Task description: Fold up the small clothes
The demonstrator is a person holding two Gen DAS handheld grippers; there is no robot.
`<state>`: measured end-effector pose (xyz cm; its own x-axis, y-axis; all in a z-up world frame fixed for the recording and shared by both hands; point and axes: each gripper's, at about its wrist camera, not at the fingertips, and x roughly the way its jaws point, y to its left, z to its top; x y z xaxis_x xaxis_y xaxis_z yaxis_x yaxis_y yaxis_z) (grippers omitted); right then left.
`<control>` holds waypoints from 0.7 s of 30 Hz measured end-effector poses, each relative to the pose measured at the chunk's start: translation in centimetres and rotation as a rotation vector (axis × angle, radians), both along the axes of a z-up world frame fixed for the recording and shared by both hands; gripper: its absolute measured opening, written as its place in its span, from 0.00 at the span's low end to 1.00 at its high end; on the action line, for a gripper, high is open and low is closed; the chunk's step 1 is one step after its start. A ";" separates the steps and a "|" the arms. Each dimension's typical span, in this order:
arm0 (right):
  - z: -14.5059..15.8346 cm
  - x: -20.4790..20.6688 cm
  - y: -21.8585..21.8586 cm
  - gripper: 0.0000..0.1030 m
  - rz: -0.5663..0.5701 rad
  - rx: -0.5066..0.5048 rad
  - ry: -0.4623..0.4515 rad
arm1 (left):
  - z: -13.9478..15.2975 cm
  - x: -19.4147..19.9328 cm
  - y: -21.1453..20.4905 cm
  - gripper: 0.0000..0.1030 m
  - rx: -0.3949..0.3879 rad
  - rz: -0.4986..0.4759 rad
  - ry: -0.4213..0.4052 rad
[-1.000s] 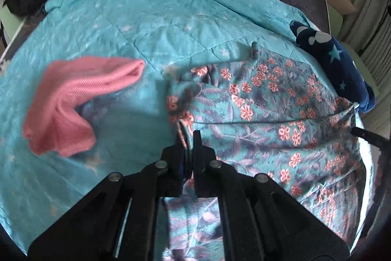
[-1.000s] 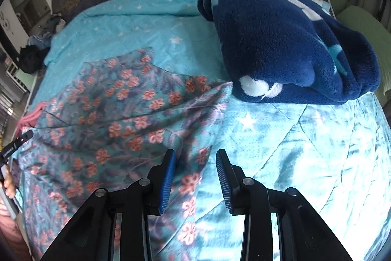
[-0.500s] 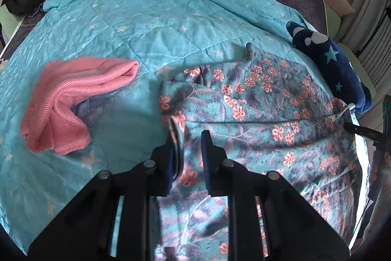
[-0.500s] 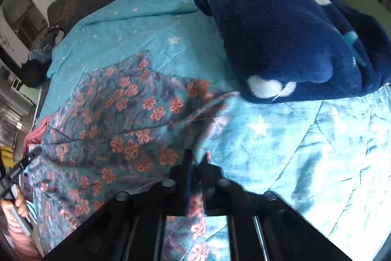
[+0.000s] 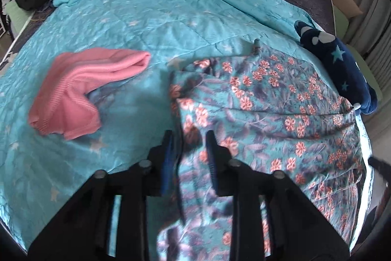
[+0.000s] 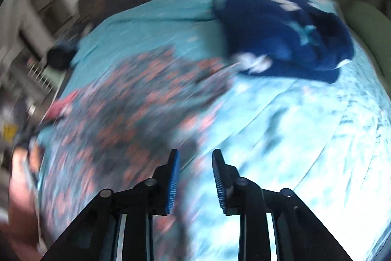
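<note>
My left gripper [image 5: 188, 146] has just opened its jaws over the floral garment's [image 5: 268, 114] left edge on the bed [image 5: 122, 16]; my right gripper [image 6: 195, 168], jaws likewise just parted, hangs over its right edge.

Thin floral cloth garment [image 5: 264, 114], quilted sheeny turquoise bedspread [image 5: 151, 16], ribbed pink knit [image 5: 80, 87], plush navy fleece [image 6: 281, 33]

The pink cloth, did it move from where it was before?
No. The pink cloth lies in the same spot on the star quilt, left of the flowered garment.
</note>
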<state>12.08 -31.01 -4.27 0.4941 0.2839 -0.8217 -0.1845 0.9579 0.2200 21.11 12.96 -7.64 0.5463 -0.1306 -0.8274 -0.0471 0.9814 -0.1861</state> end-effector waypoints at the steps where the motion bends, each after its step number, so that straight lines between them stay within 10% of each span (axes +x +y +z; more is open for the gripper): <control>1: -0.1 -1.0 0.8 0.27 0.017 -0.017 -0.012 | 0.3 -0.5 0.1 0.39 0.009 0.007 -0.012; 9: -3.4 0.0 1.7 0.26 -0.175 -0.301 -0.047 | 1.8 -3.4 0.4 0.53 0.017 0.017 -0.051; 16: -5.2 -2.6 -6.4 0.26 -0.426 0.210 0.053 | 0.4 -4.9 2.0 0.53 0.006 0.065 -0.009; 21: -3.8 -2.9 -5.7 0.28 -0.412 0.117 0.029 | -0.3 -5.3 2.0 0.53 -0.004 0.070 0.009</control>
<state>9.18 -36.71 -8.08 0.5631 0.1599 -0.8108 0.2162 0.9185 0.3312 15.78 14.95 -7.97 0.5467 -0.0953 -0.8319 -0.1172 0.9750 -0.1888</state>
